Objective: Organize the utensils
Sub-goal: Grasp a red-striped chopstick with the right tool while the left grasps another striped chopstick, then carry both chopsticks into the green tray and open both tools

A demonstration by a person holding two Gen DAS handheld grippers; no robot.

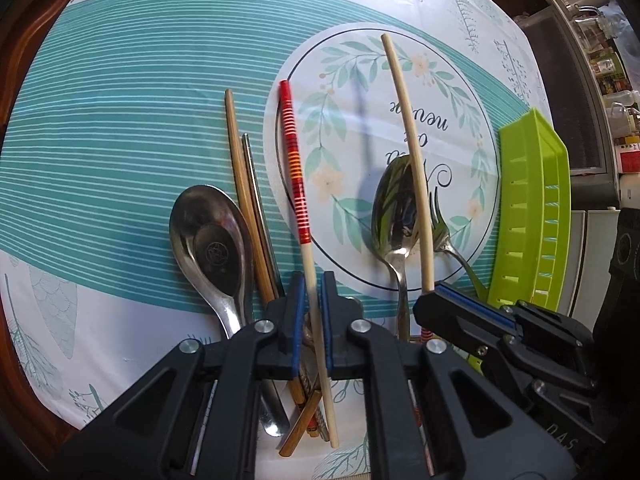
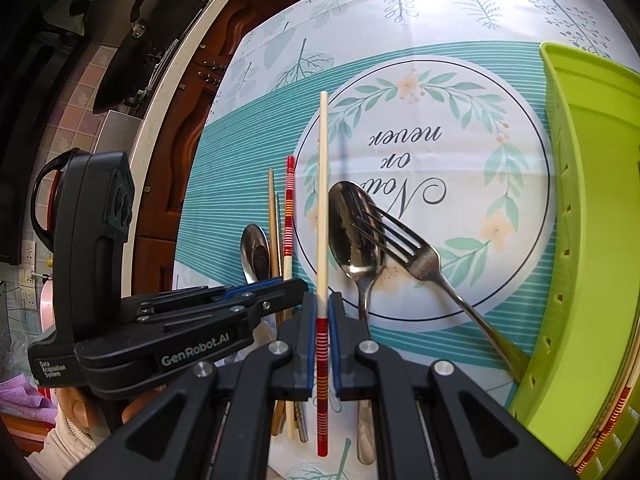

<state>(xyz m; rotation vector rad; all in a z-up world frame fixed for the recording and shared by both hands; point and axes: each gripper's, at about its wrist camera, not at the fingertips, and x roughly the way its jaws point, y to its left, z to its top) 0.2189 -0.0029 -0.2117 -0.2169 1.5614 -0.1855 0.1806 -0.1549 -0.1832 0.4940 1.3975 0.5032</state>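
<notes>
Chopsticks are the matter in hand — two of a matching pair, pale wood with a red end banded in orange and white. One chopstick [image 1: 298,184] runs between the jaws of the left gripper [image 1: 313,320], its long axis pointing away from the camera along the fingers, red banded end far, plain pale end trailing back beneath the gripper. The blue pads [image 1: 298,322] stand slightly apart from the shaft on both sides, so the jaws bracket it without visibly pinching; whether it lies on the table or is lifted I cannot tell.

The second chopstick [image 2: 322,216] is gripped by the right gripper [image 2: 320,320], jaws closed tight on it at the point where the red bands begin. It points the opposite way: plain pale tip far from the camera, red end near. Both chopsticks lie roughly parallel.

On the table's patterned cloth [image 1: 120,92], left of the first chopstick, a brown wooden chopstick [image 1: 240,184] and a dark metal one [image 1: 256,200] lie side by side, with a broad steel spoon [image 1: 208,240] just beside them. A second spoon [image 2: 352,236] rests bowl-up on the printed circle, a fork [image 2: 404,248] overlapping it with tines across the bowl — its handle running toward the green slotted tray [image 2: 580,220] at the right.
</notes>
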